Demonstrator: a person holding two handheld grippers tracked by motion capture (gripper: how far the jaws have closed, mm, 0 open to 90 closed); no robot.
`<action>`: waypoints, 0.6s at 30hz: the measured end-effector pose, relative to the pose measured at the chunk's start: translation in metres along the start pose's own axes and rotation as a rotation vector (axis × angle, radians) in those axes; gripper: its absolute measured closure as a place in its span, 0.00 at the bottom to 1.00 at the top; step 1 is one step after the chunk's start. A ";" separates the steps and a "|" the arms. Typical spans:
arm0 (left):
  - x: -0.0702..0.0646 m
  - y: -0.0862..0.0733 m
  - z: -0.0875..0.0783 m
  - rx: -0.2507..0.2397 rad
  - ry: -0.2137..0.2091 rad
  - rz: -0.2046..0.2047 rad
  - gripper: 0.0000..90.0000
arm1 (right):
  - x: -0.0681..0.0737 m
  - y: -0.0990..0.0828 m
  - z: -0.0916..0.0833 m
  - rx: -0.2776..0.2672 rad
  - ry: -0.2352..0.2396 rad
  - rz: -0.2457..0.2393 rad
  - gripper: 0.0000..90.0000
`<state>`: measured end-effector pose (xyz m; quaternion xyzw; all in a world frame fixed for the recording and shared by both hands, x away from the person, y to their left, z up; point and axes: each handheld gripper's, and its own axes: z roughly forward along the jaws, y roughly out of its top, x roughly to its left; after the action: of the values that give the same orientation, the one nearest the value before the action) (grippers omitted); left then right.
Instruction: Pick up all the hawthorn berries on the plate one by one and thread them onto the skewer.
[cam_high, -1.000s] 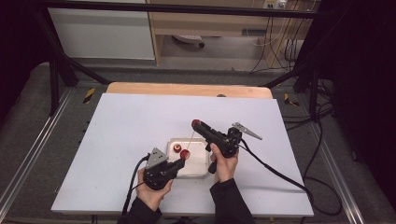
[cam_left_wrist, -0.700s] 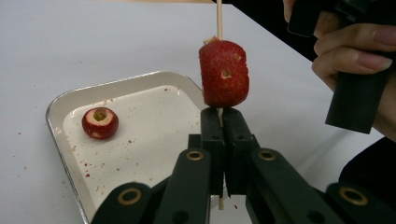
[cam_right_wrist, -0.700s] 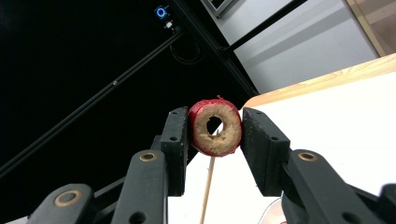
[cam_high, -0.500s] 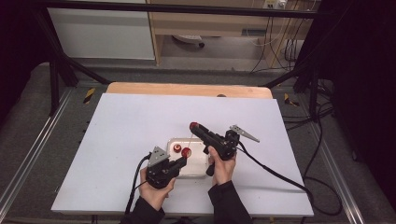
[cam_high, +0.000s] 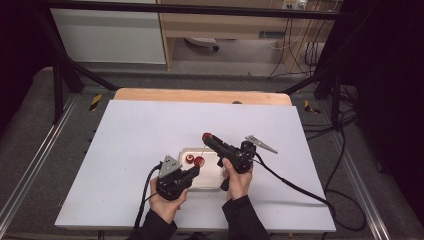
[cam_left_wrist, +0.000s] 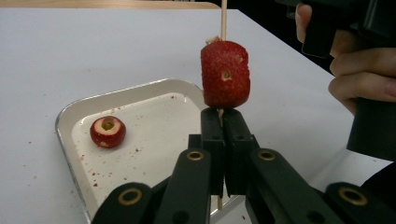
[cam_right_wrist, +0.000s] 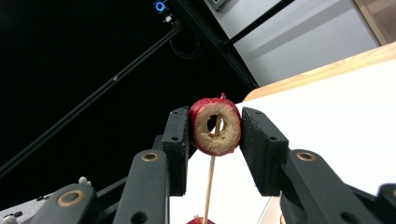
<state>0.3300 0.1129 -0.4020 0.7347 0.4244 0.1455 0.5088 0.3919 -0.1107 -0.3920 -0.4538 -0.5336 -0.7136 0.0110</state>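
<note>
Looked like a lab set up for recording, not a home: black metal frame (cam_high: 200, 9) around a table (cam_high: 150, 130) with a white top, loose cables (cam_high: 310, 55) hanging at the wall, grey carpet floor (cam_high: 30, 130), pale cabinet (cam_high: 110, 35) behind, dark surroundings.

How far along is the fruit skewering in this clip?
Done: one red fruit piece already sits on the wooden skewer, which the left gripper clamps upright just below it. In hand: the right gripper holds a cored red fruit ring, with the skewer's tip showing through its hole, so it is just going on. Left: one more cored piece lies on the metal tray.
</note>
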 end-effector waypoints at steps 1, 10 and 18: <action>0.001 0.000 -0.001 -0.001 0.005 0.005 0.98 | 0.000 0.000 0.000 0.005 -0.004 -0.002 0.71; -0.002 -0.003 0.002 0.005 0.018 0.017 0.98 | -0.002 -0.003 0.002 0.016 -0.014 0.021 0.72; -0.003 -0.002 0.000 -0.020 0.010 0.013 0.98 | 0.000 0.001 -0.001 0.018 -0.010 0.010 0.72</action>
<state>0.3274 0.1109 -0.4034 0.7316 0.4208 0.1566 0.5129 0.3920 -0.1116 -0.3910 -0.4599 -0.5377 -0.7064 0.0160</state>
